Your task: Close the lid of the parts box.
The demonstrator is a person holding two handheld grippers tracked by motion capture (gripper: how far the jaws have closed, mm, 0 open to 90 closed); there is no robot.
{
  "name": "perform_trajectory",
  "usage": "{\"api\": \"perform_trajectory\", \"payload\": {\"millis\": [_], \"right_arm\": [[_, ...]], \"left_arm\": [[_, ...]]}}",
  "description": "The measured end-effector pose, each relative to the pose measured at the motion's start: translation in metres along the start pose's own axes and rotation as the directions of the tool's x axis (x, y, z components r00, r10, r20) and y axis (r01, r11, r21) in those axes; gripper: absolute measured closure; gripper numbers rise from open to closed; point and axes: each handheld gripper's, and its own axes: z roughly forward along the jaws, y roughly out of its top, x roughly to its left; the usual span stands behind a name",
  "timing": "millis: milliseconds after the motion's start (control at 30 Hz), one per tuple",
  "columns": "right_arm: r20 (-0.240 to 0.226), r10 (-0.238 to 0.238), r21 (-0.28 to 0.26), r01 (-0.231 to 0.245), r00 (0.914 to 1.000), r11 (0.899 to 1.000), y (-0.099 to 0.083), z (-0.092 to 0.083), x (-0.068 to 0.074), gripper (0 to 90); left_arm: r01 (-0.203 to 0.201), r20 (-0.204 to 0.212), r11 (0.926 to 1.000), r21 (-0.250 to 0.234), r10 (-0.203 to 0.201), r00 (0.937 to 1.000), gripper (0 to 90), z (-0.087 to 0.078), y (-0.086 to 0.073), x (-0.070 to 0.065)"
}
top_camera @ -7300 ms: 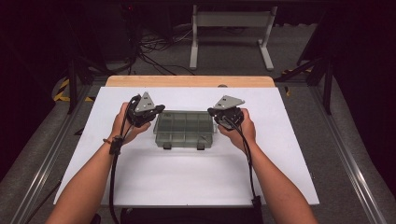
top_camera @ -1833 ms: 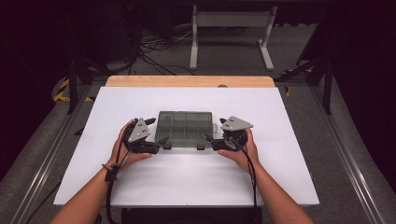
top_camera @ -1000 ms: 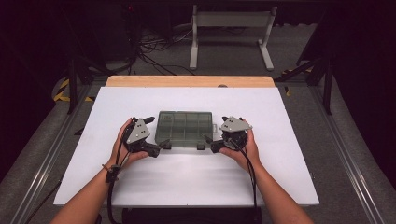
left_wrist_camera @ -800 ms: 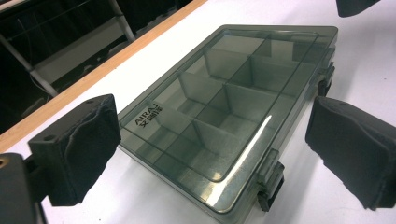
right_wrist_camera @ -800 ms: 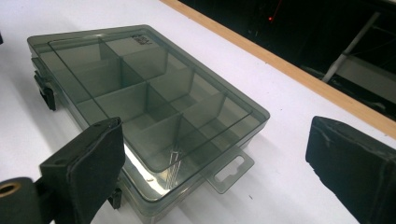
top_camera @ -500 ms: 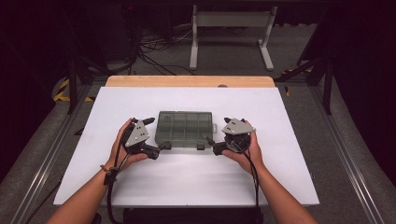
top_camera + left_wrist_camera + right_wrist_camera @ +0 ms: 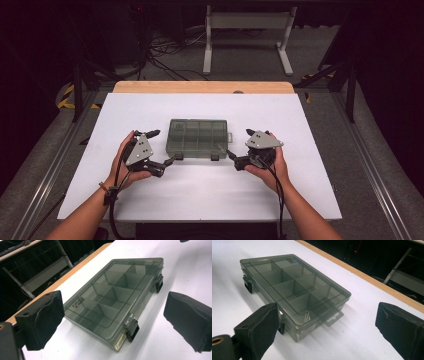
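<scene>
Right now my left gripper (image 7: pixel 161 148) and right gripper (image 7: pixel 239 150) sit low on the white table (image 7: pixel 200 195), both with jaws wide open and holding nothing, and between them lies the shut smoky plastic box (image 7: pixel 198 137), with a white metal stand (image 7: pixel 247 22) far behind.

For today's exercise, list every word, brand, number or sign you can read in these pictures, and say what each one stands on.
Printed mark on the lid corner of the smoky plastic compartment box: two short lines of lettering in the left gripper view, too small and skewed to read with certainty.
The same mark on the box in the right gripper view: blurred, unreadable.
No other text is legible on the white table.
</scene>
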Motion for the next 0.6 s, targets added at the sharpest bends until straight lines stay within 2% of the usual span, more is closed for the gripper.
{"api": "perform_trajectory", "payload": {"millis": [200, 233, 600], "right_arm": [[0.009, 0.002, 0.006, -0.002, 1.0000, 1.000, -0.005, -0.009, -0.002, 6.0], [0.011, 0.000, 0.006, 0.000, 0.9999, 1.000, -0.006, -0.010, -0.002, 6.0], [0.041, -0.030, 0.012, 0.030, 0.9987, 0.999, -0.014, -0.027, -0.002, 6.3]], "left_arm": [[0.006, -0.011, 0.9999, -0.013, -0.007, 0.9999, 4.0, -0.010, -0.003, -0.002], [-0.011, -0.013, 0.9999, -0.005, 0.011, 0.9999, 4.0, -0.012, -0.003, -0.003], [0.002, -0.017, 1.0000, 0.000, -0.002, 0.9998, 3.8, -0.026, -0.013, -0.006]]}}
